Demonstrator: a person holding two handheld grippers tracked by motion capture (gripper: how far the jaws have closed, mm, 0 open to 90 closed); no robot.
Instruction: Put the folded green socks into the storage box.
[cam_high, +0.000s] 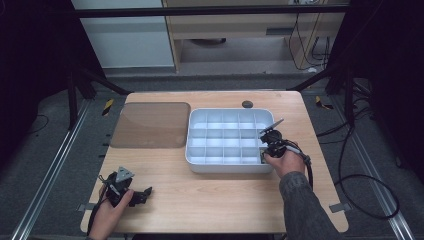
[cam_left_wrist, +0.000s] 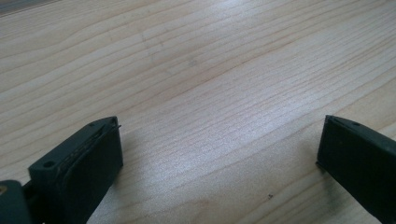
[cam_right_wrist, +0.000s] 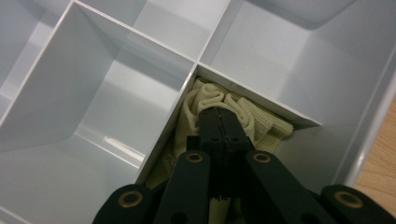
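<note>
Near the front left corner of the pale wooden desk (cam_high: 220, 195), the left tongs (cam_high: 136, 194) rest low over bare wood, jaws spread wide with nothing between them. They pose little risk unless the hand drags them across the surface.

Farther in, toward the right edge, the right tongs (cam_right_wrist: 223, 128) reach down into the front right compartment of the white plastic divided tray (cam_high: 199, 150). Their jaws are pressed together on a fold of the crumpled cream knitted cloth (cam_right_wrist: 243, 112) lying in that cell; how much fabric they have caught is hard to judge.

If the bite is thin, the cloth could slip free on lifting. If it snags on the divider walls, the light tray might tip or slide along the desk.
</note>
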